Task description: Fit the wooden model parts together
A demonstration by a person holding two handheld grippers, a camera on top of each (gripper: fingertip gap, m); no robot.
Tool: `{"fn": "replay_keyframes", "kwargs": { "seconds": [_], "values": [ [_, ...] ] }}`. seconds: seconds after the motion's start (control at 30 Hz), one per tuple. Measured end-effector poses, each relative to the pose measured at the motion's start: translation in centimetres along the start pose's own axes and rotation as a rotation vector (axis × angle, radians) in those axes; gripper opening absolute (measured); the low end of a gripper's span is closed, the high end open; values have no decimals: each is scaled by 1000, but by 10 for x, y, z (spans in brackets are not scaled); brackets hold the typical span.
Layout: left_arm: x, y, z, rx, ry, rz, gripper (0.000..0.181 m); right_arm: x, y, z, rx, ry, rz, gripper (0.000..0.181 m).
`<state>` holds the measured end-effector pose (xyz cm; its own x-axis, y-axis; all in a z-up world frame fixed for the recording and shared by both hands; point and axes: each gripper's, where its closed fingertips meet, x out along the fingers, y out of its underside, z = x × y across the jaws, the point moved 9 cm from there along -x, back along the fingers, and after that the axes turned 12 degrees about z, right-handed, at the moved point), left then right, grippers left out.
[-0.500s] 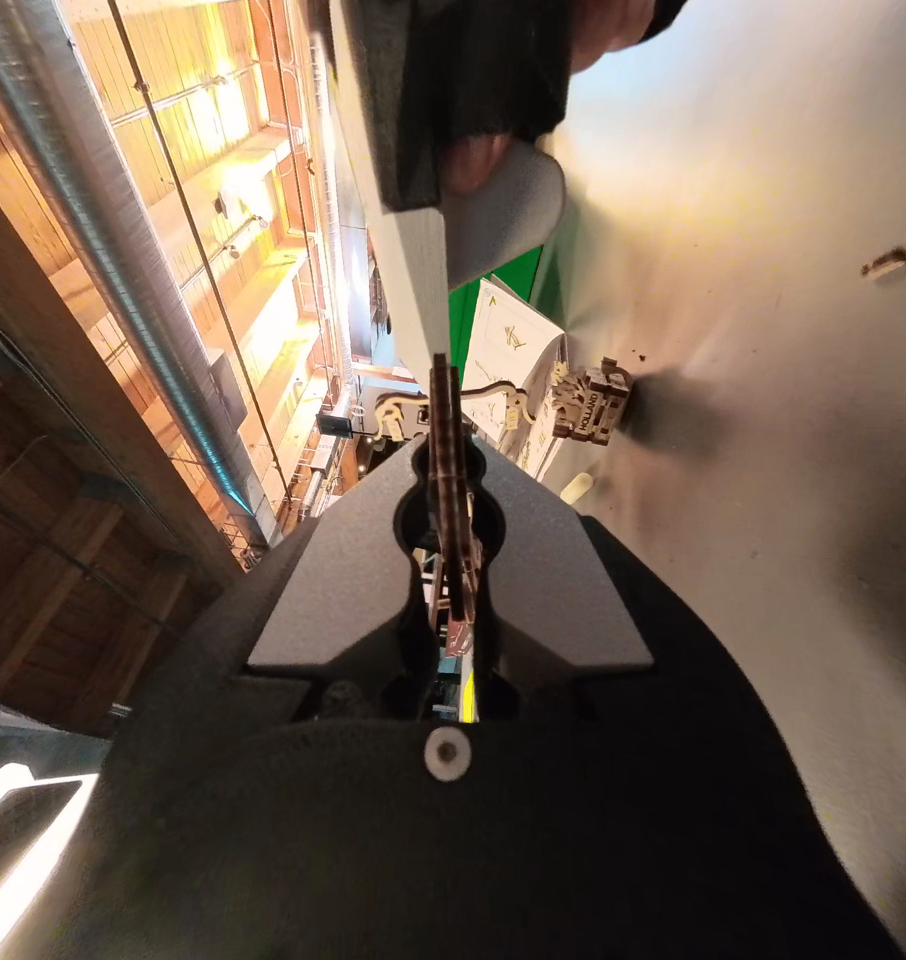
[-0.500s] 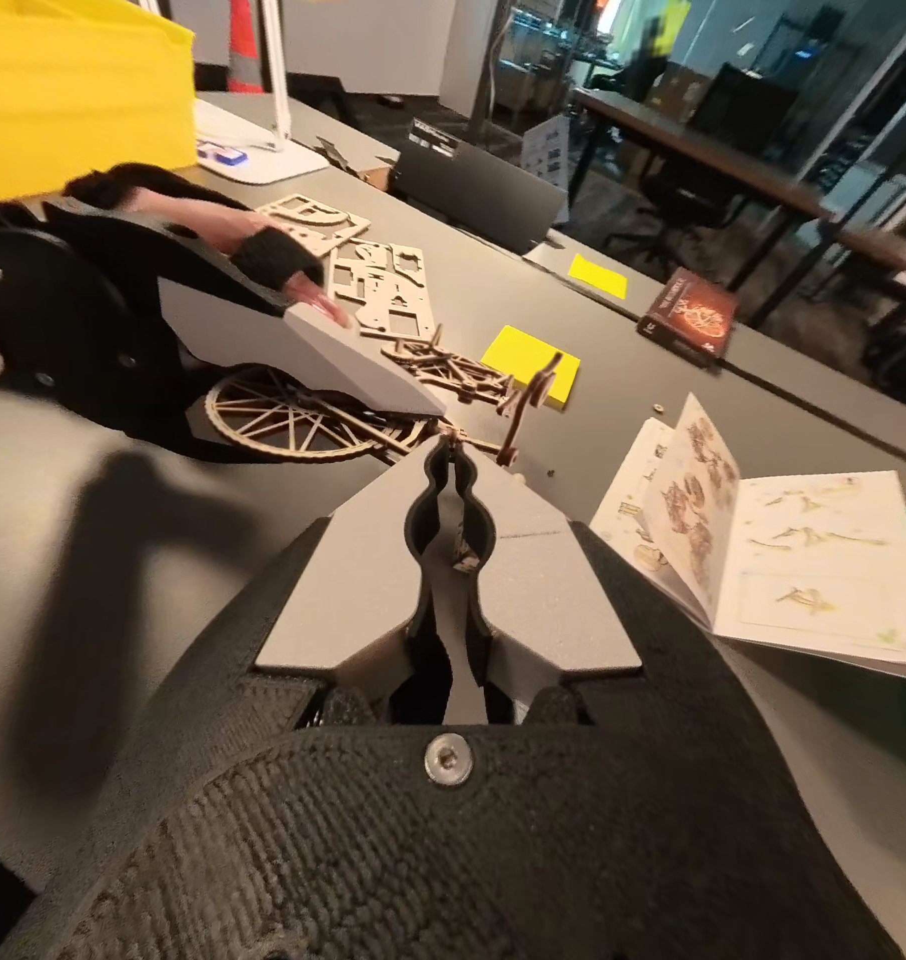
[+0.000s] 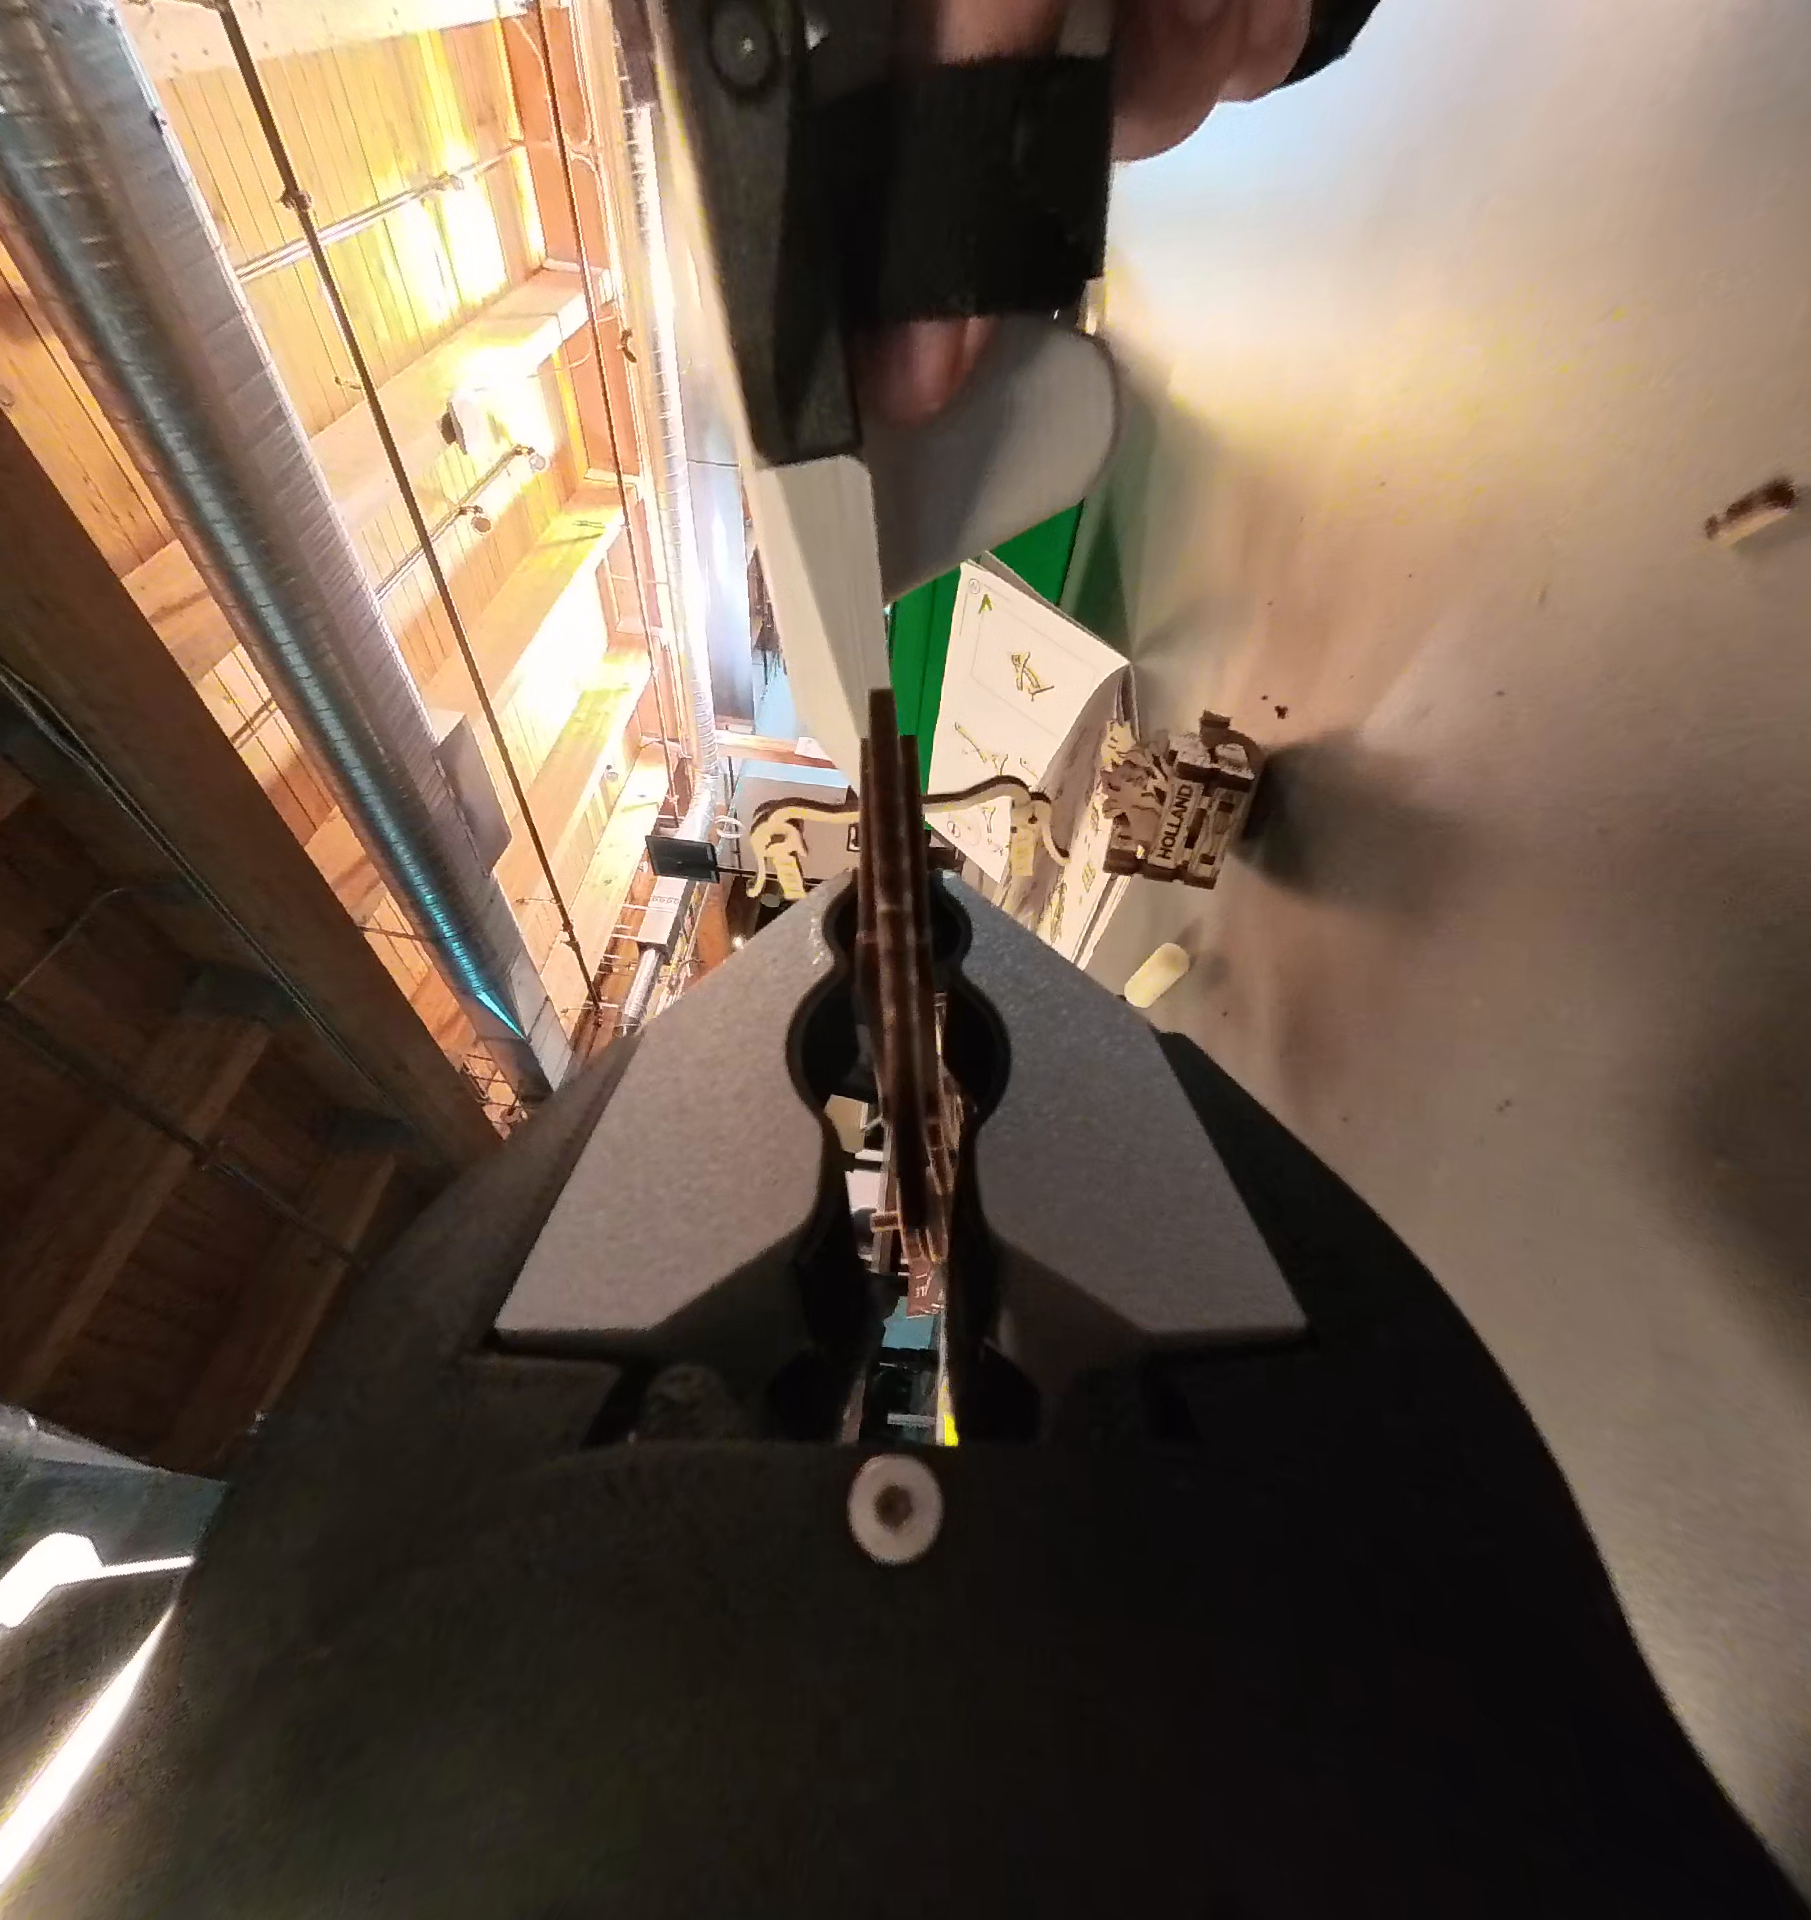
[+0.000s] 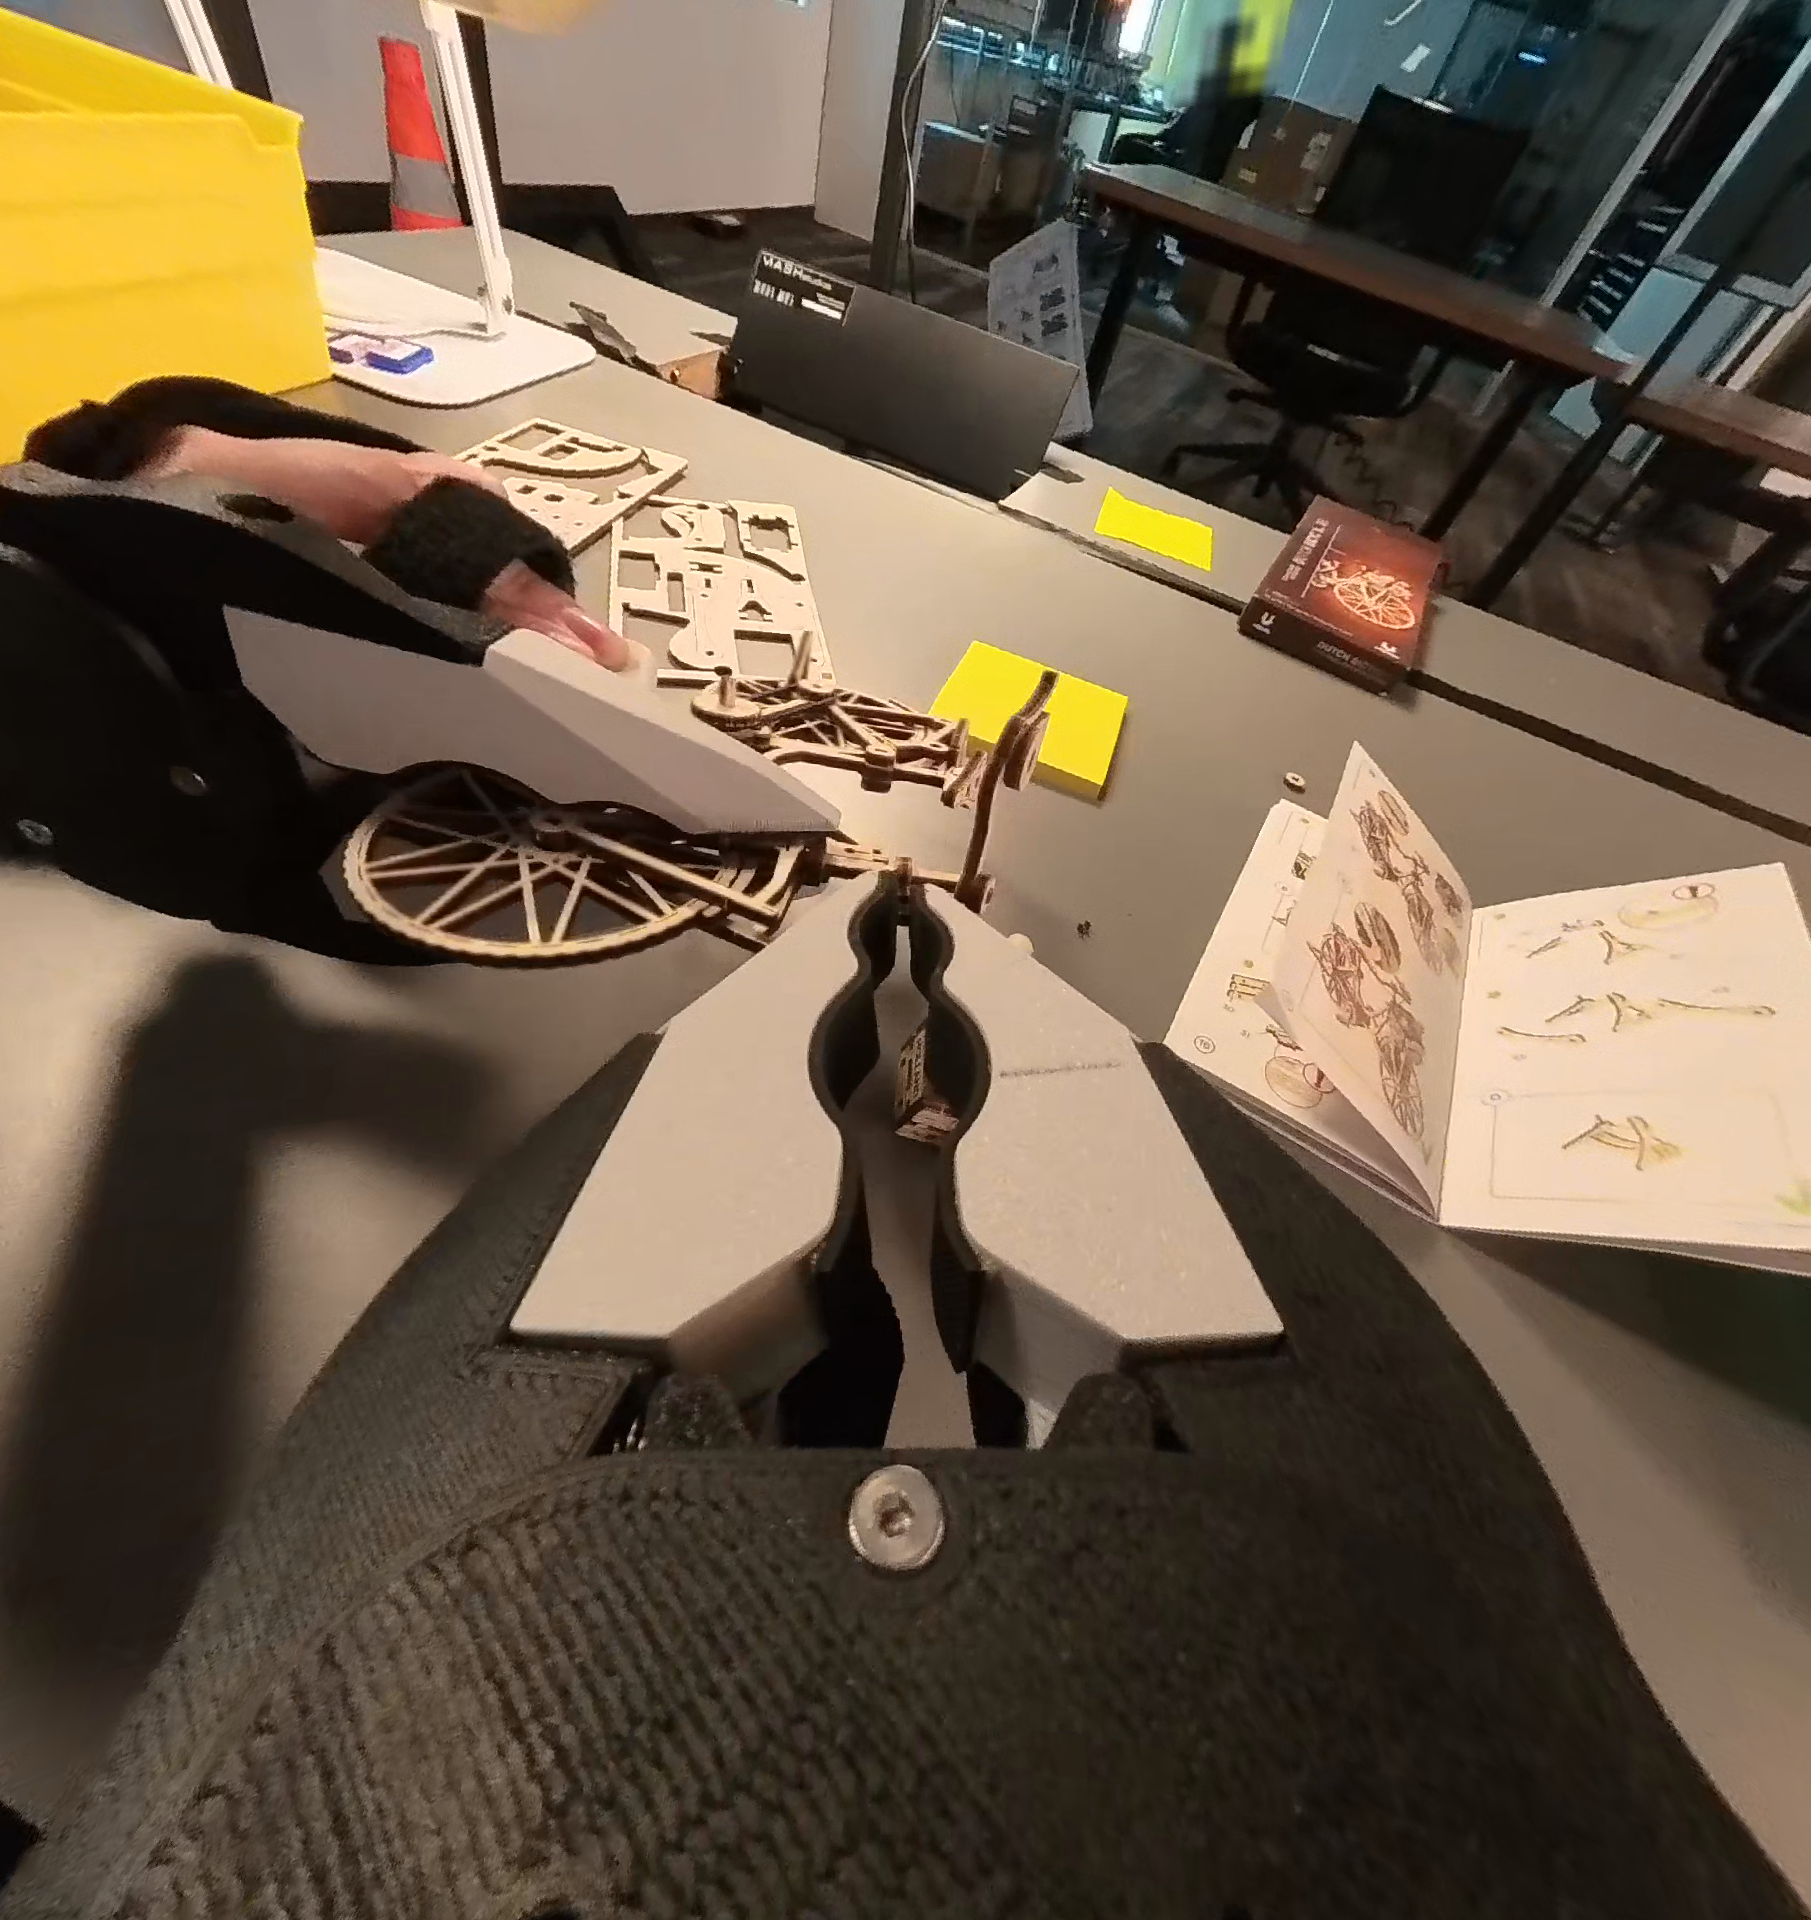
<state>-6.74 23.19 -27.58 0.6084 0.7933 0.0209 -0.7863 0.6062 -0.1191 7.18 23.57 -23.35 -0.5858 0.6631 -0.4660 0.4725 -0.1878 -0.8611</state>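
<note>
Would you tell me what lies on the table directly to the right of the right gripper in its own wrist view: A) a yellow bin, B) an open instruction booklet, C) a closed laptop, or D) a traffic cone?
B: the open instruction booklet lies flat on the grey table, pages spread, beside the right gripper.

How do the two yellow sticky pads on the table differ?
The near yellow pad looks thick, a stack with a visible side edge, and sits right behind the wooden bicycle model. The far yellow pad looks flat and thin, with nothing close around it. Both are plain yellow and lie flat.
</note>
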Motion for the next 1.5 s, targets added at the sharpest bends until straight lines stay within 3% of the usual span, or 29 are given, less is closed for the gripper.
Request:
{"fn": "replay_keyframes", "kwargs": {
  "seconds": [0.23, 1.0, 1.2, 1.33, 1.5],
  "values": [
    [-1, 0, -2, 13, -8, -13, 7, -1, 1, -6, 13, -79, -4, 0],
    [-3, -3, -2, 72, -32, -41, 8, 1, 1, -5, 57, -14, 2, 0],
    [-1, -2, -4, 82, -21, -37, 9, 2, 5, -10, 123, -73, -4, 0],
    [0, 2, -3, 68, -27, -21, 9, -11, 8, -26, 209, -188, -78, 35],
    [0, 2, 0, 41, -36, -26, 9, -11, 18, -41, 325, -318, -13, 37]
  ]
}}
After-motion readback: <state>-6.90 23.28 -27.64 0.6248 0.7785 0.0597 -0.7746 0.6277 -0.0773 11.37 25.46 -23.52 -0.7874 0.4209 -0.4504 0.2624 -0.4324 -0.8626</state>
